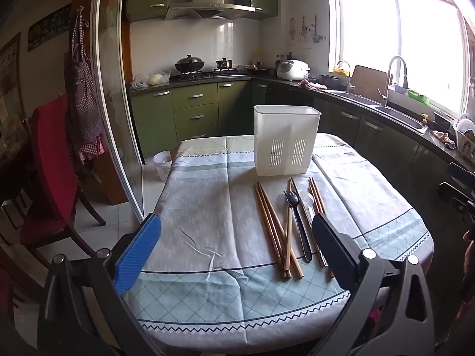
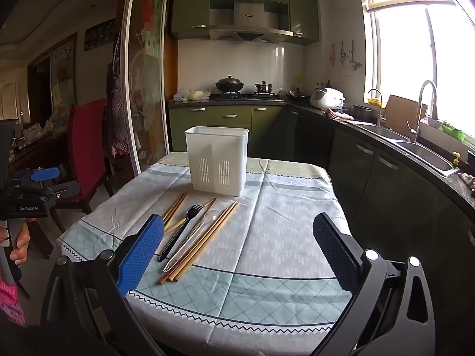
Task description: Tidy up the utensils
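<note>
A white plastic utensil holder point(image 1: 286, 144) stands upright at the far middle of the table; it also shows in the right wrist view point(image 2: 217, 160). In front of it lie several wooden chopsticks point(image 1: 274, 231), a black plastic fork point(image 1: 297, 222) and a clear plastic spoon point(image 1: 307, 204). The right wrist view shows the chopsticks point(image 2: 207, 237), the fork point(image 2: 181, 231) and the spoon point(image 2: 190, 246) too. My left gripper point(image 1: 236, 237) is open and empty above the near table, left of the utensils. My right gripper point(image 2: 239, 237) is open and empty, right of the utensils.
The table wears a pale blue-green patterned cloth point(image 1: 202, 207). A red chair point(image 1: 53, 172) stands to the left, next to a sliding glass door. A small white bin point(image 1: 162, 164) sits on the floor. Dark counters with a sink point(image 2: 424, 151) run along the right.
</note>
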Motion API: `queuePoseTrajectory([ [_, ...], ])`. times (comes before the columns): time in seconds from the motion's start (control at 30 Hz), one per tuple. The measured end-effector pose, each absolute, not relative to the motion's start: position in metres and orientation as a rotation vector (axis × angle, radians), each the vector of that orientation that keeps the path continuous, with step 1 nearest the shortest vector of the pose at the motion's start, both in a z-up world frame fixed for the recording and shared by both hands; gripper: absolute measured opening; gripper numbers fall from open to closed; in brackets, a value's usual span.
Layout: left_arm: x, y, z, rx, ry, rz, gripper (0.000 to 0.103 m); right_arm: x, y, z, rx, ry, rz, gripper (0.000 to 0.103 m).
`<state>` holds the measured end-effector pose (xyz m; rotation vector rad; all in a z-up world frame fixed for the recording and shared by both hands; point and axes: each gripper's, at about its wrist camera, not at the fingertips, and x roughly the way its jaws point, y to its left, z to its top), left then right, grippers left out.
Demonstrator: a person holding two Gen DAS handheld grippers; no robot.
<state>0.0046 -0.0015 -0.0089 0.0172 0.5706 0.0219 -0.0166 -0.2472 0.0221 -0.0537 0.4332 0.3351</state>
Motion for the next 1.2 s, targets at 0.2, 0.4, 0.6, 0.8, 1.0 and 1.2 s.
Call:
queuePoseTrajectory([
  [0.2, 0.0027, 0.0016, -0.0090, 0.012, 0.570, 0.021, 0.097, -0.0167, -0.2473, 0.0219, -0.058, 0.434, 0.335, 0.099],
  [0.4, 0.0025, 0.0019, -0.0096, 0.012, 0.572, 0.019, 0.097, -0.0141, -0.2481, 0.0193, -0.057, 0.434, 0.336, 0.099],
  [0.6, 0.0021, 0.0000, -0.0099, 0.015, 0.573, 0.020, 0.097, -0.0162, -0.2477, 0.0209, -0.055, 0.435, 0.337, 0.099],
  [0.8, 0.0025, 0.0002, -0.0096, 0.014, 0.574, 0.020, 0.097, -0.0157, -0.2464, 0.0204, -0.056, 0.437, 0.335, 0.099],
  [1.0, 0.0029, 0.0004, -0.0093, 0.014, 0.574, 0.020, 0.097, -0.0161, -0.2447, 0.0202, -0.055, 0.439, 0.336, 0.099],
  [1.2, 0.0028, -0.0006, -0.0141, 0.015, 0.580, 0.019, 0.097, -0.0156, -0.2458, 0.0204, -0.054, 0.439, 0.336, 0.099],
])
